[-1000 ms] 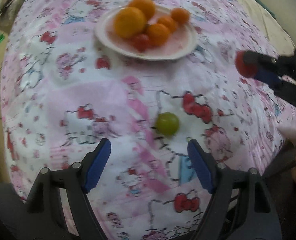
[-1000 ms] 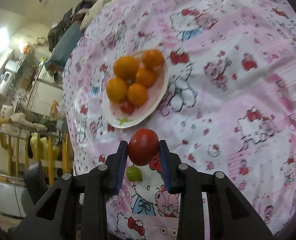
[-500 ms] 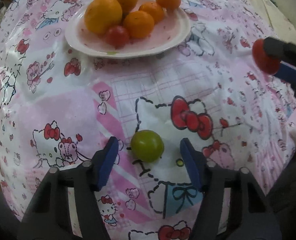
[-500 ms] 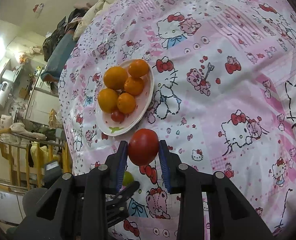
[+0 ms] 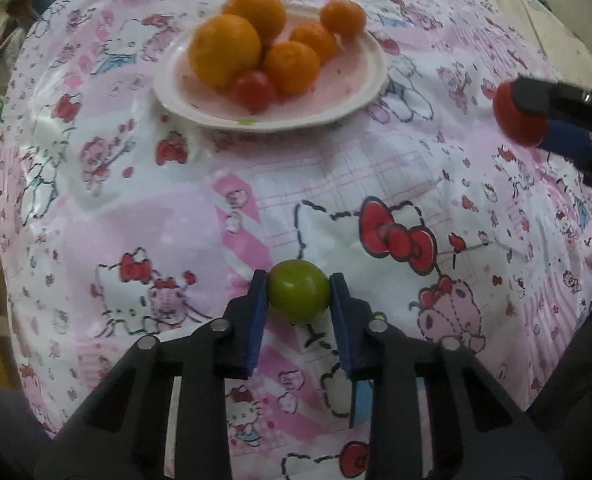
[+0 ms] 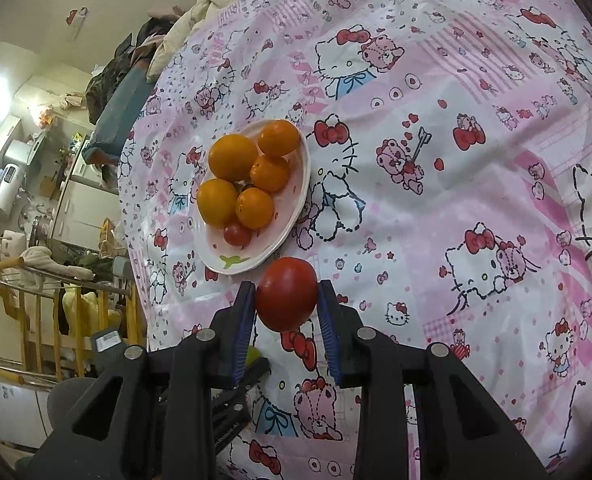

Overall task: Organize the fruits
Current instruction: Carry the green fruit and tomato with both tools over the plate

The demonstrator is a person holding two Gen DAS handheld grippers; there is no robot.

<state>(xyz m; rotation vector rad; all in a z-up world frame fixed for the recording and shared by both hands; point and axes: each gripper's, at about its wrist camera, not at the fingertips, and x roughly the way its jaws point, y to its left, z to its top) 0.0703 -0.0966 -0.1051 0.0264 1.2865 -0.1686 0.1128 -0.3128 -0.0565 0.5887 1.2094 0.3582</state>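
Squeezing just now, the left gripper (image 5: 298,294) jaws hold the green fruit (image 5: 298,297); the plate (image 5: 359,100) lies straight ahead. The right gripper (image 6: 286,295) jaws hold a red tomato (image 6: 286,294).

My blue pads (image 5: 256,312) hold a green tomato (image 5: 298,297) — a red tomato (image 6: 286,294) too; oranges (image 5: 224,55) on a pinkish-white plate (image 5: 359,96), pink cartoon-cat cloth (image 5: 136,200).
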